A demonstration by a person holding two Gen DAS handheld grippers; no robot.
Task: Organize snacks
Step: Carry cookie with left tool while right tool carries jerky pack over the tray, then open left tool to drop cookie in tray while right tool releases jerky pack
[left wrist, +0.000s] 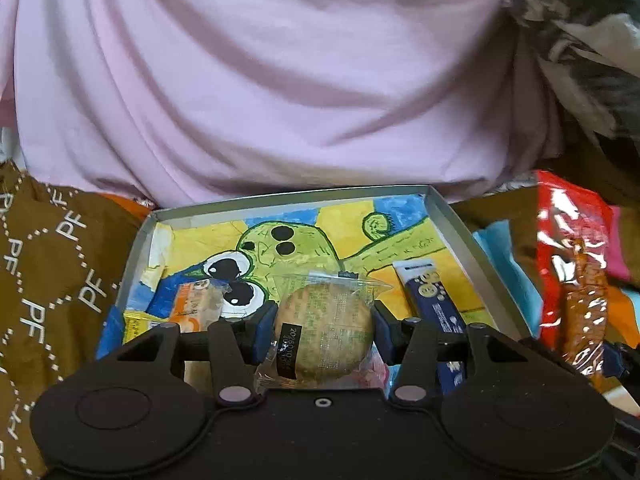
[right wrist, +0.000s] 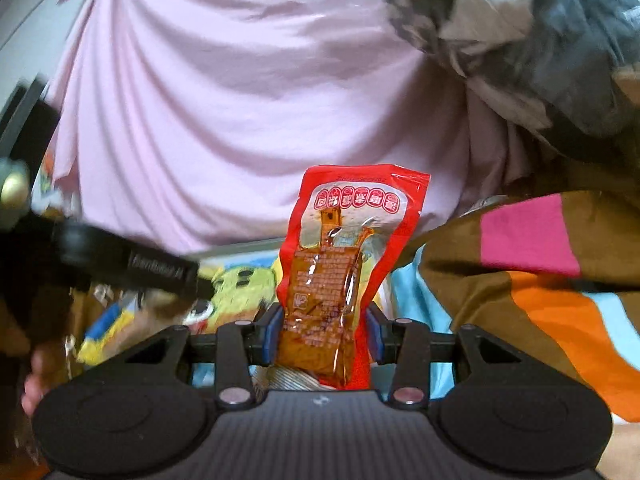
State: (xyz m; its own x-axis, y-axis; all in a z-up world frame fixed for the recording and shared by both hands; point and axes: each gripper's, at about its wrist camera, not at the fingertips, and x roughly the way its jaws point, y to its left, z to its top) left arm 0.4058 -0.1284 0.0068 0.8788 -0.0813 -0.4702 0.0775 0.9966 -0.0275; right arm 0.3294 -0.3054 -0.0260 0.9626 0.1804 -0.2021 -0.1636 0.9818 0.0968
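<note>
Left wrist view: left gripper (left wrist: 322,330), jaws clamped on one round cookie in clear wrapper (left wrist: 325,330), held over the near edge of one shallow grey tray (left wrist: 452,216). The tray floor has a green cartoon drawing. Lying in the tray: one orange snack packet (left wrist: 198,306) at near left, one blue stick packet (left wrist: 430,296) at right, one yellow packet (left wrist: 138,325) at the near-left corner, partly hidden. One red snack pouch (left wrist: 576,256) shows right of the tray, outside it. Pink cloth (left wrist: 260,80) fills the far side; brown patterned cloth (left wrist: 44,280) is on the left.

Right wrist view: right gripper (right wrist: 326,334), jaws clamped on the lower part of the one red pouch, which is upright, with brown contents visible. The tray is behind it to the left, blurred. The left gripper is a dark blur at far left. One striped brown cloth (right wrist: 540,280) is on the right.
</note>
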